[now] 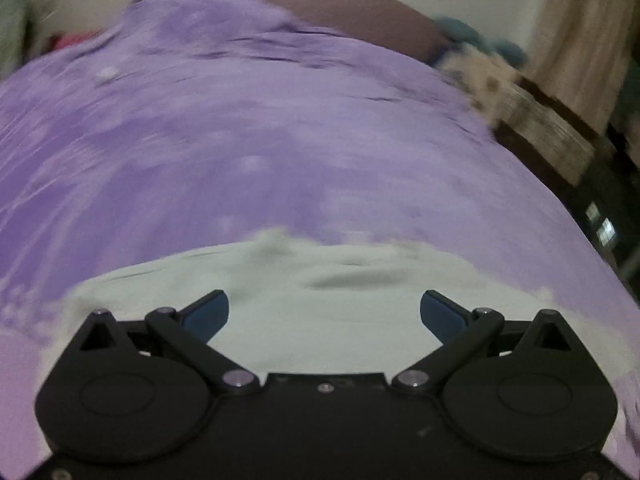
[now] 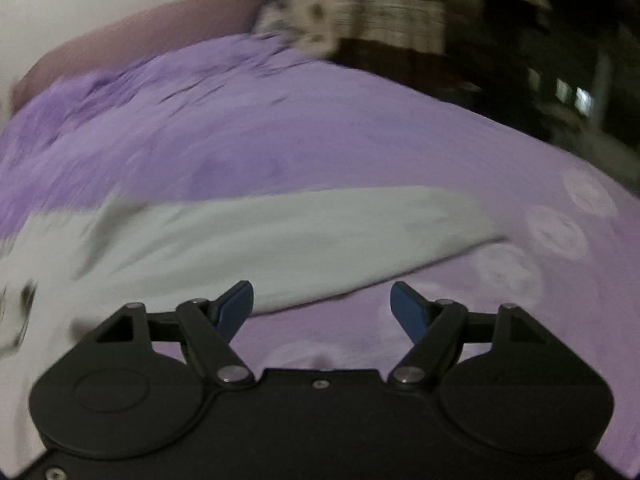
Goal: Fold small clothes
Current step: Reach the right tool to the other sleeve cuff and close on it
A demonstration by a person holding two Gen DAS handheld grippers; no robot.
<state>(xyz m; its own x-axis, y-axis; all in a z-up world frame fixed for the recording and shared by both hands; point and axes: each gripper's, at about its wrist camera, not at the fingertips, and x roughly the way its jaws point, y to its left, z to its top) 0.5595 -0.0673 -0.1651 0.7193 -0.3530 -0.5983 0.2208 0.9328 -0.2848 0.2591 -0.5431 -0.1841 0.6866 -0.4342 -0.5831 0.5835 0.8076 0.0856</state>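
Note:
A pale grey-white garment (image 1: 320, 280) lies flat on the purple bedsheet (image 1: 240, 140). In the left wrist view my left gripper (image 1: 324, 310) is open, its blue-padded fingers spread above the garment's near part, holding nothing. In the right wrist view the same garment (image 2: 280, 236) stretches from the left to a tapering end at the right. My right gripper (image 2: 322, 306) is open and empty, over the garment's near edge and the purple sheet (image 2: 320, 128). Both views are blurred by motion.
A mauve pillow (image 1: 340, 4) lies at the head of the bed, also in the right wrist view (image 2: 140, 36). A patterned cloth (image 1: 480, 76) and beige curtains (image 1: 580, 40) stand at the bed's right side, with dark furniture (image 2: 560, 80) beyond the edge.

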